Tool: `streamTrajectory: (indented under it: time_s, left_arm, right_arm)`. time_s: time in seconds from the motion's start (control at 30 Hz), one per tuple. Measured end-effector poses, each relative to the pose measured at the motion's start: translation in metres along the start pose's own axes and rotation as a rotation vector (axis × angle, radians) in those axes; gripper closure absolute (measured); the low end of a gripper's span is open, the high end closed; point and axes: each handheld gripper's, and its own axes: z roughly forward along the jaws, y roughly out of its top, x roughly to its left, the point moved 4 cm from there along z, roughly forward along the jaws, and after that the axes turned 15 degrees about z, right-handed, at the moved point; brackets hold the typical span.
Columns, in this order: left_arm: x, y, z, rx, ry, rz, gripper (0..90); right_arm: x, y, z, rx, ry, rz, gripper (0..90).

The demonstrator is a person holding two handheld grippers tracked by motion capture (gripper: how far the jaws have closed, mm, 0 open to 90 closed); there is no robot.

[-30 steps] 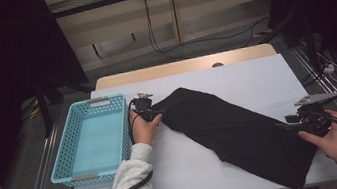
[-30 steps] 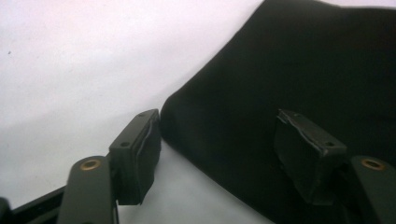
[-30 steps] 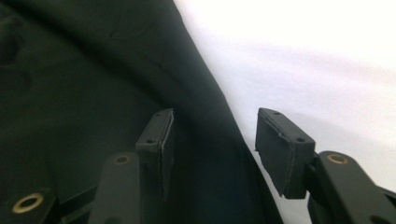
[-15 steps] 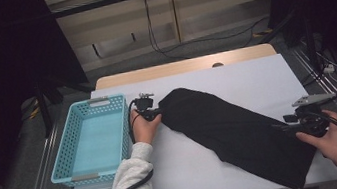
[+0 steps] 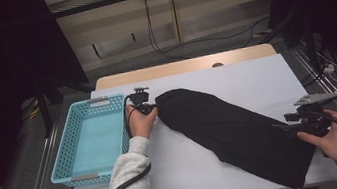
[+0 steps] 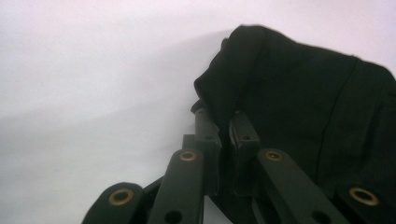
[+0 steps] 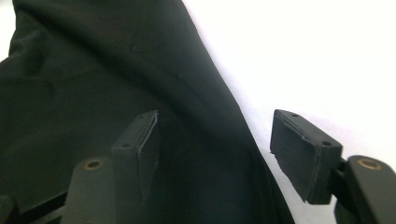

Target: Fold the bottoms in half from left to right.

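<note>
My left tongs (image 6: 224, 128) are pinched shut on the corner of the black cloth (image 5: 233, 133) at ten o'clock on the table (image 5: 254, 71). My right tongs (image 7: 215, 149) have just been opening around its edge at four o'clock, gripping nothing. If I lift now, that end could drag and flop

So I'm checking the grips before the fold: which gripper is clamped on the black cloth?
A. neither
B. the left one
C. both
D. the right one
B: the left gripper pinches the edge of the black cloth, while the right gripper stands open around its other edge.
</note>
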Motion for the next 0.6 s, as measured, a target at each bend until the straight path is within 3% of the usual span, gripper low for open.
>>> streamTrajectory:
  time_s: [0.1,0.27,0.6]
  left_arm:
    - [0.005,0.004,-0.005,-0.006,0.029,-0.007,84.8]
    - [0.015,0.007,-0.014,-0.010,0.074,-0.018,84.8]
    - [0.026,0.010,-0.028,-0.025,0.115,-0.024,84.9]
  right_arm:
    - [0.001,0.000,0.001,0.005,0.021,0.000,29.4]
    - [0.001,0.000,0.001,0.001,0.013,0.003,27.3]
    - [-0.001,0.003,-0.002,-0.016,0.006,0.014,28.3]
